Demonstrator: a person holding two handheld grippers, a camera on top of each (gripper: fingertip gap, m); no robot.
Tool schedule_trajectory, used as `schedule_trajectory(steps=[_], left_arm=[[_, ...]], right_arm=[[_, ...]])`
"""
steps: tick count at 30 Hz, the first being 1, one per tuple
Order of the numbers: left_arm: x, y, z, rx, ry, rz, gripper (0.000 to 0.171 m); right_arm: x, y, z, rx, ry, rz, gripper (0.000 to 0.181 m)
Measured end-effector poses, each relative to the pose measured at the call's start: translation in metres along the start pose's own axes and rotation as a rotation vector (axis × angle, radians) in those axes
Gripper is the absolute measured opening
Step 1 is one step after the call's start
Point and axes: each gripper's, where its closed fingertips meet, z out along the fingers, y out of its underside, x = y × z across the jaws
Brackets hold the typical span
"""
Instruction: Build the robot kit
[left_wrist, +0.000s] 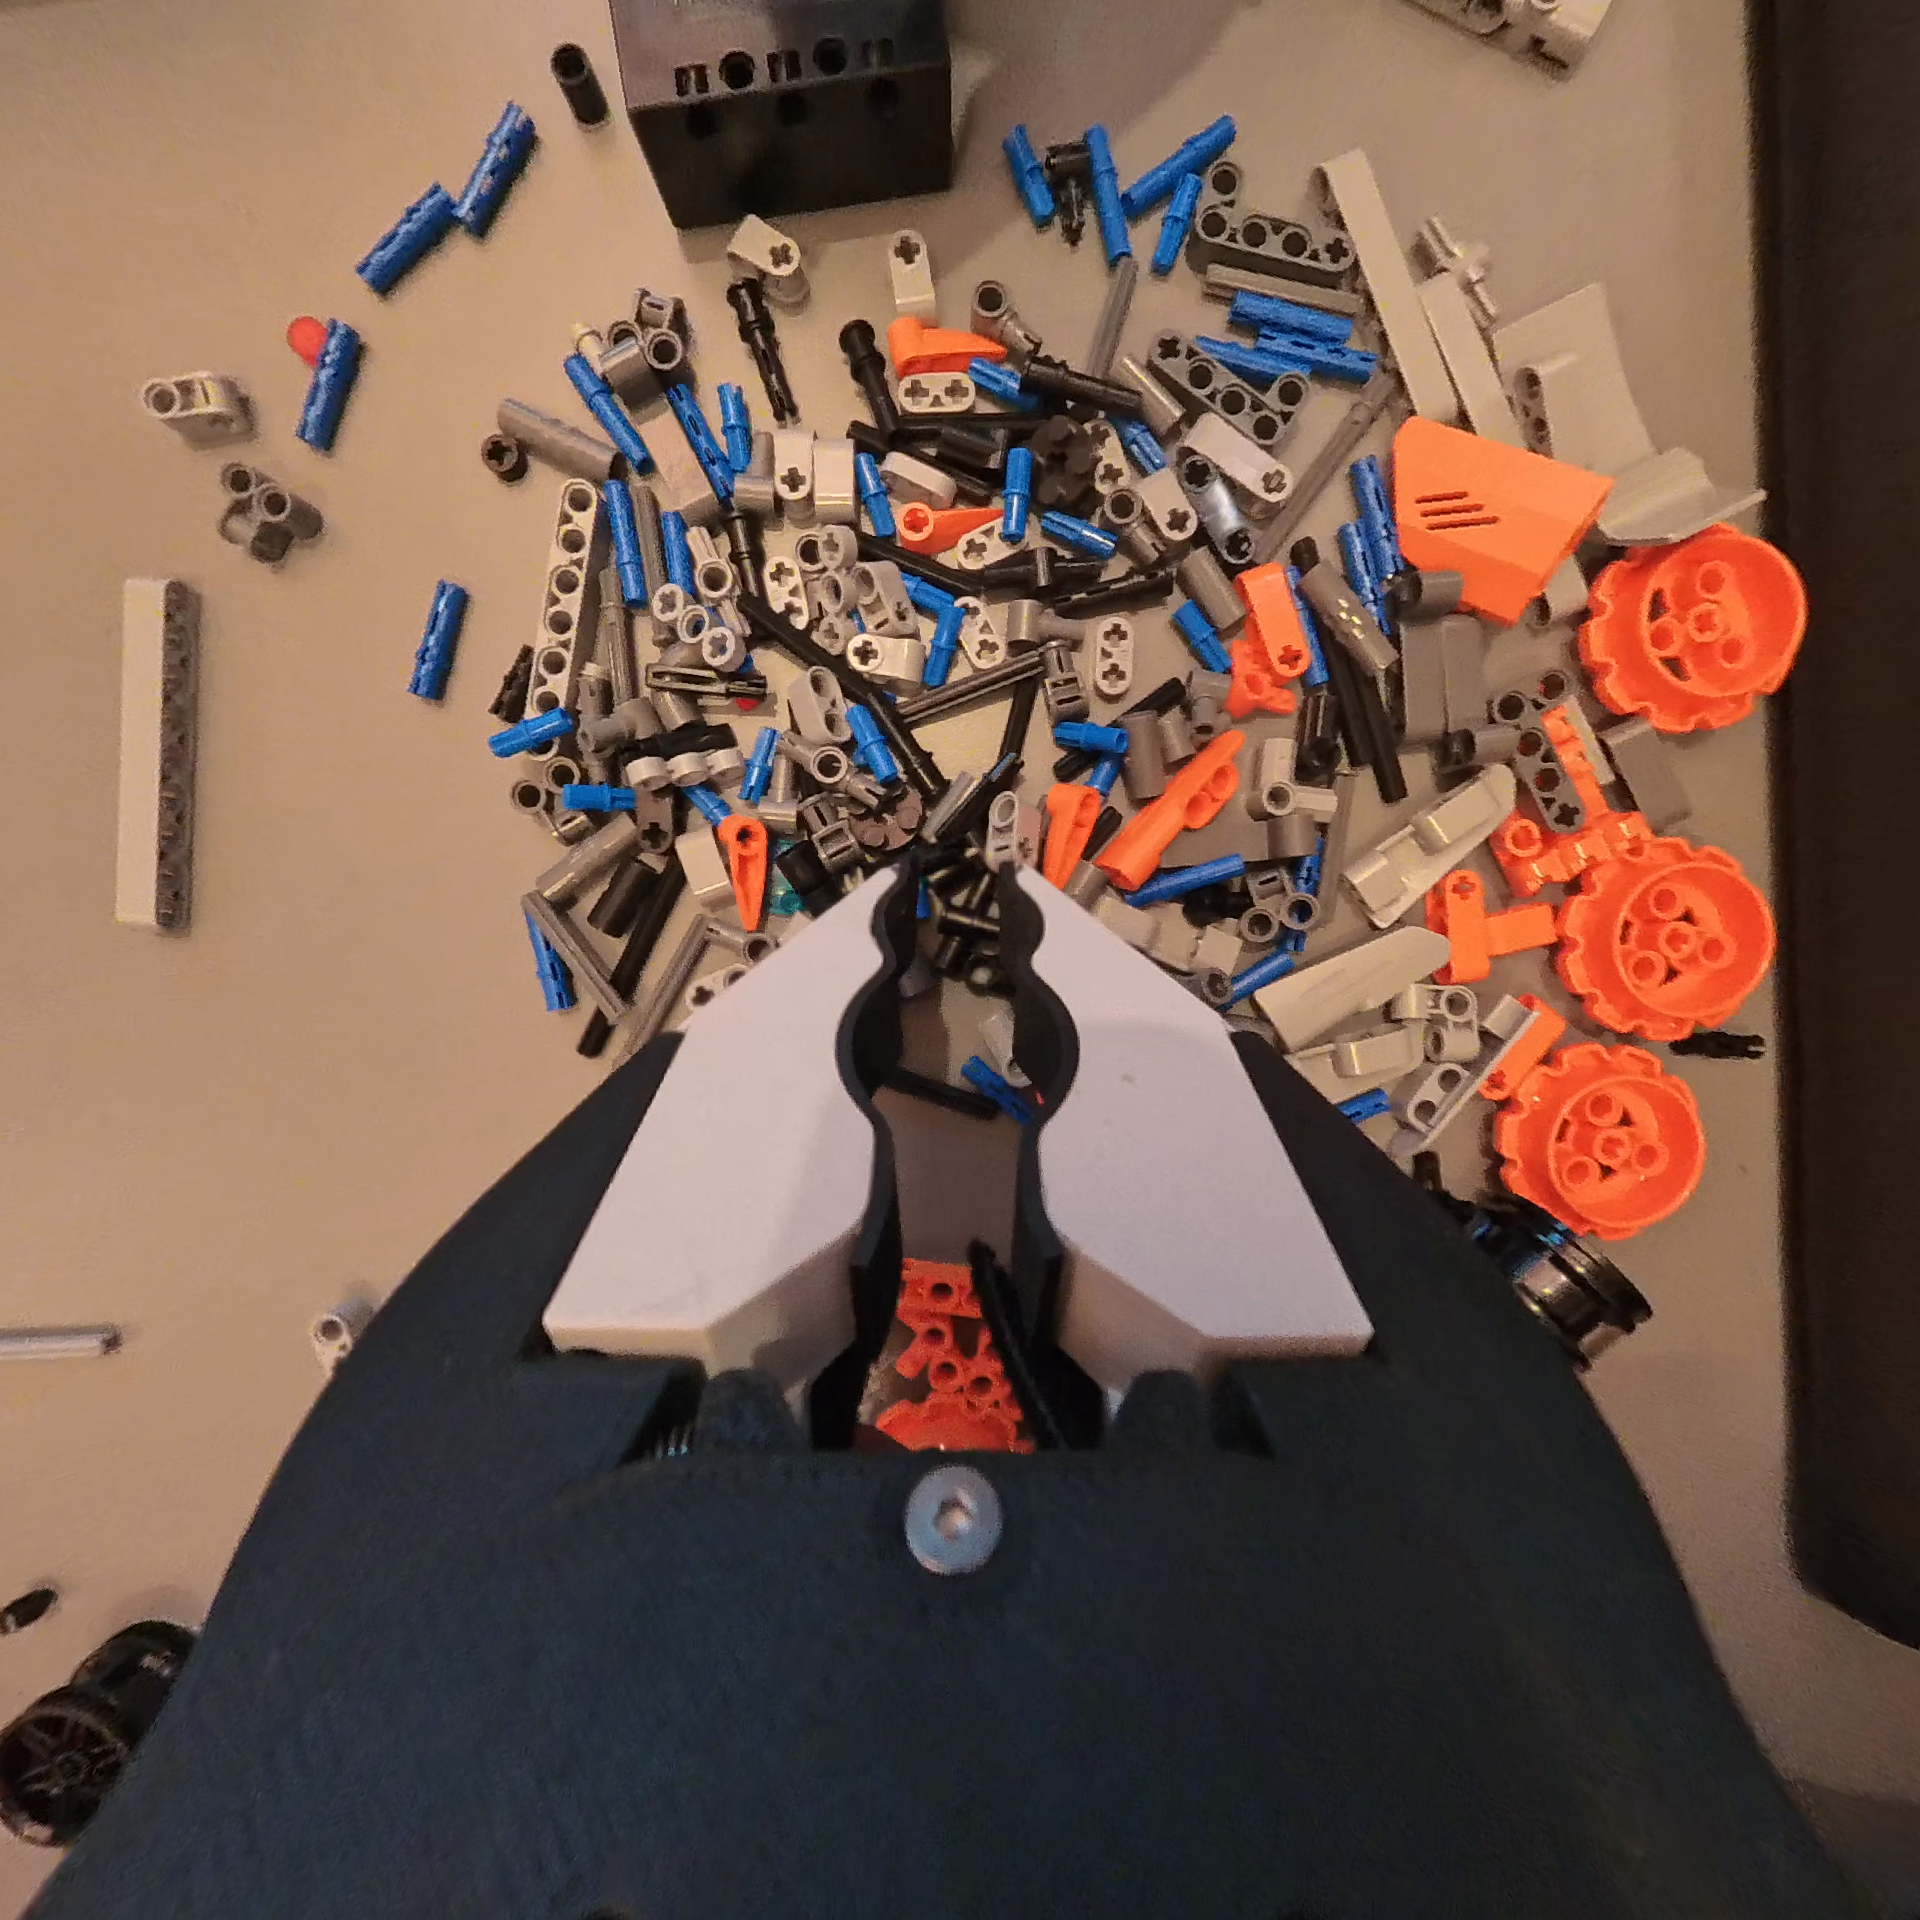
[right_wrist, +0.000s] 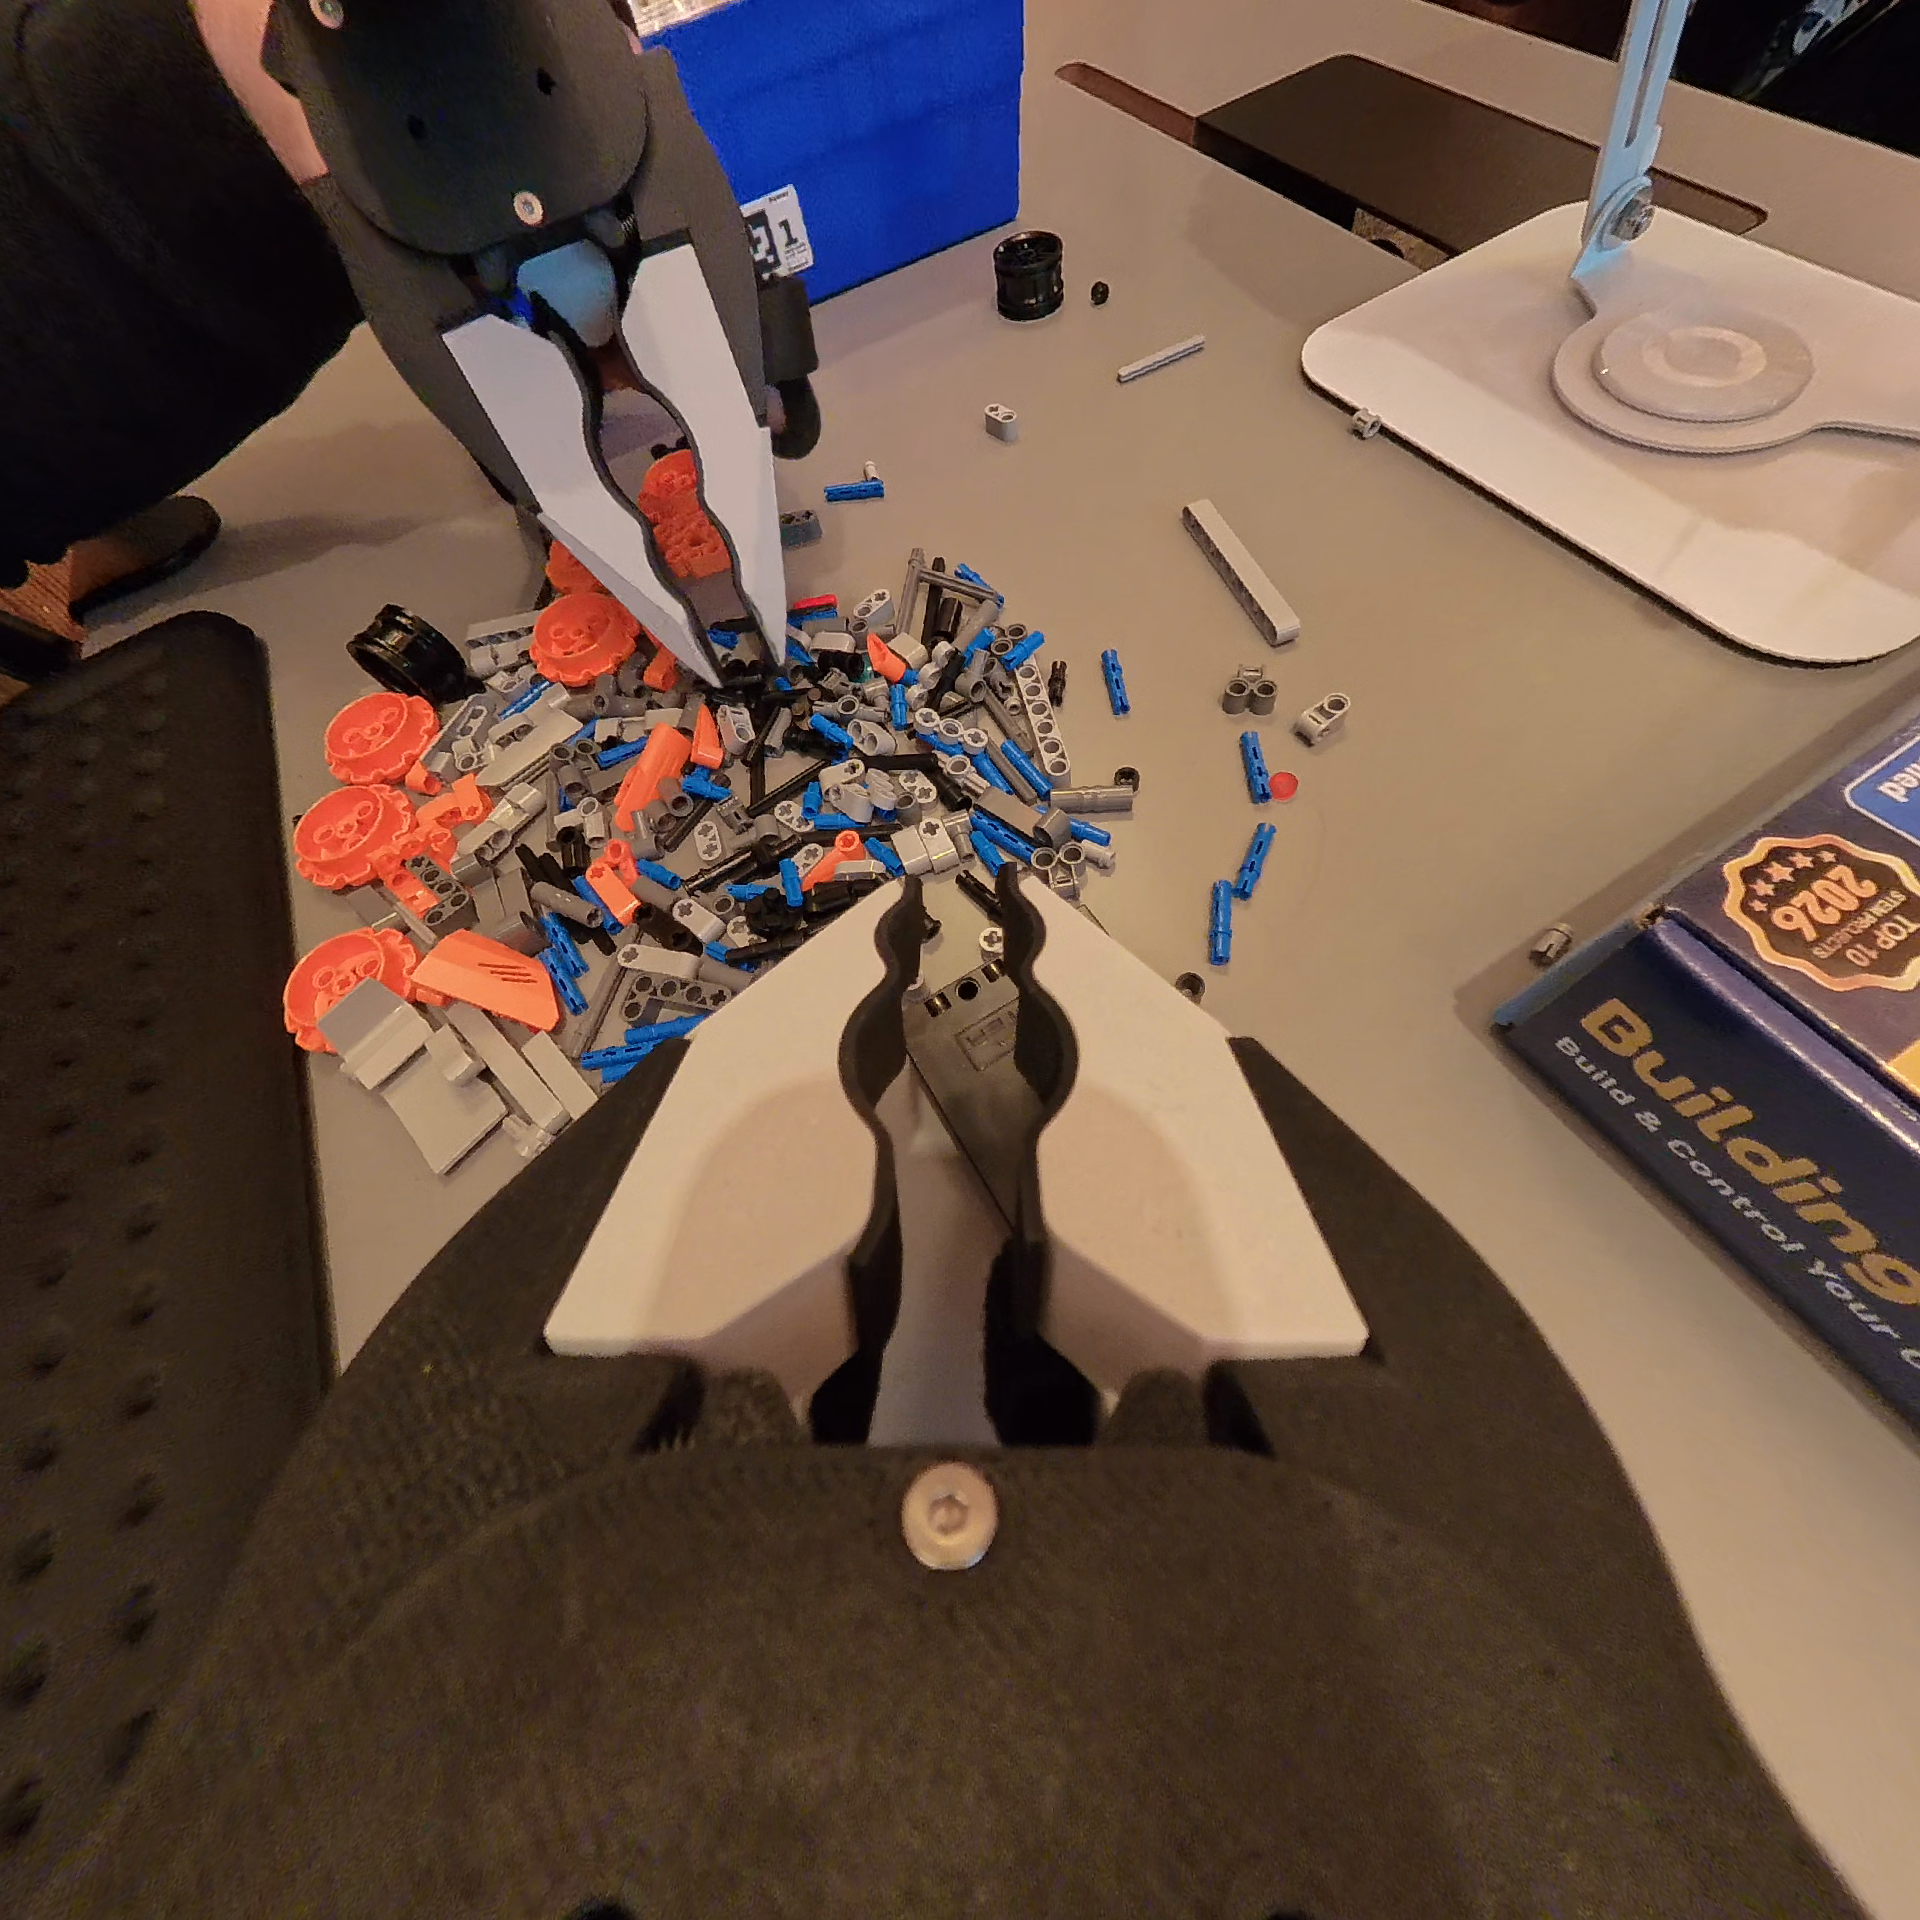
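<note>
A pile of small building pieces (left_wrist: 935, 623), blue pins, black pins, grey connectors and orange parts, lies on a grey table (left_wrist: 260, 1091). My left gripper (left_wrist: 956, 878) points down into the near edge of the pile. Its jaws stand a little apart, with small black pins (left_wrist: 961, 920) between the tips. It also shows in the right wrist view (right_wrist: 746, 657), tips in the pile (right_wrist: 779, 790). My right gripper (right_wrist: 956, 888) is narrowly open and empty. It hovers over a dark grey block (right_wrist: 971, 1039) at the pile's other edge; the block also shows in the left wrist view (left_wrist: 790, 114).
Orange wheels (right_wrist: 379, 732) and a black tyre (right_wrist: 405, 644) lie at the pile's left, beside a black perforated mat (right_wrist: 135, 1039). A long grey beam (right_wrist: 1242, 571) and stray pins lie to the right. A white stand base (right_wrist: 1558, 468), a printed box (right_wrist: 1766, 1039) and a blue box (right_wrist: 862, 114) border the table. Left tips to right tips: about 15 cm. The dark grey block (right_wrist: 971, 1039) lies around 5 cm away from my right fingertips.
</note>
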Motion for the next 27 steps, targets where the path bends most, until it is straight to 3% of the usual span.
schedule_trajectory(steps=[9,14,20,27], left_arm=[[-0.008,0.001,0.010,-0.004,-0.024,-0.019,0.005],[-0.015,0.008,0.000,-0.005,-0.064,-0.055,0.005],[0.027,-0.006,-0.010,0.068,0.060,0.005,0.012],[0.028,0.016,0.003,-0.038,0.027,-0.003,0.012]], right_arm=[[0.000,0.001,0.001,-0.003,-0.002,0.004,0.013],[0.000,0.001,0.001,-0.002,-0.004,0.003,0.013],[-0.002,0.001,0.002,-0.005,-0.012,0.000,0.013],[-0.003,0.002,0.003,-0.011,-0.015,-0.003,0.013]])
